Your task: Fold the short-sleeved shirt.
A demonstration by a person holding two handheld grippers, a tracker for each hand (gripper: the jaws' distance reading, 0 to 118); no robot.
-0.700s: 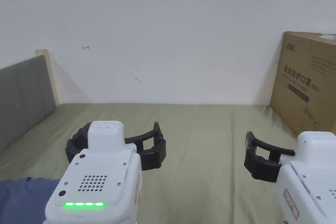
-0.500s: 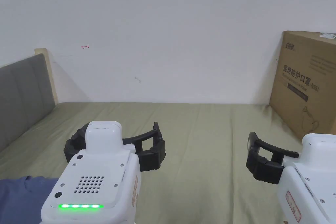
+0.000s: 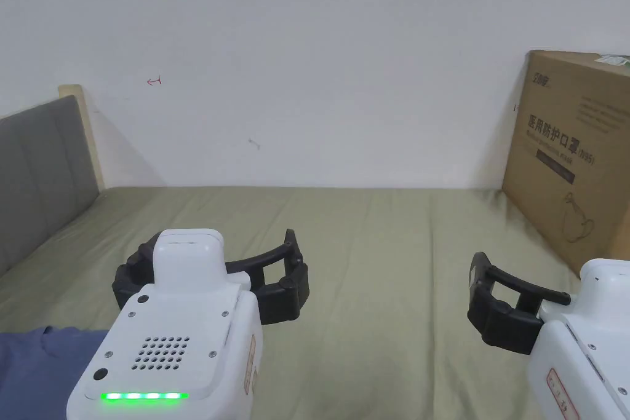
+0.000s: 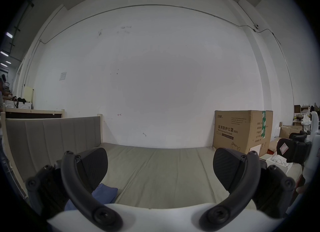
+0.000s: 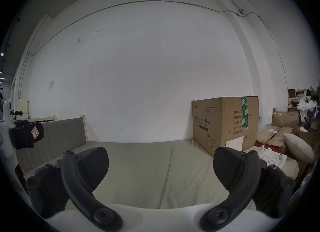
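Both claws have sunk a little in the head view since the earlier frames, while the wall, headboard and box have slid upward with the camera's own shift. The left claw (image 3: 209, 277) hovers over the bed (image 3: 381, 255) with its jaws spread wide and nothing between them; its own view shows the left claw (image 4: 160, 168) with the same broad gap over bare olive sheet. The right claw (image 3: 492, 301) hangs at the right side of the bed, partly cut by the frame edge, and in its own view the right claw (image 5: 161, 168) is likewise spread wide and empty. The blue short-sleeved shirt (image 3: 37, 366) lies bunched on the bed at the lower left, just beside the left claw's white body and clear of its jaws; the left gripper view shows the shirt (image 4: 105, 194) under the left jaw, near the grey headboard (image 3: 43, 181). A large cardboard box (image 3: 572, 150) stands at the far right end of the bed against the white wall (image 3: 320, 58).
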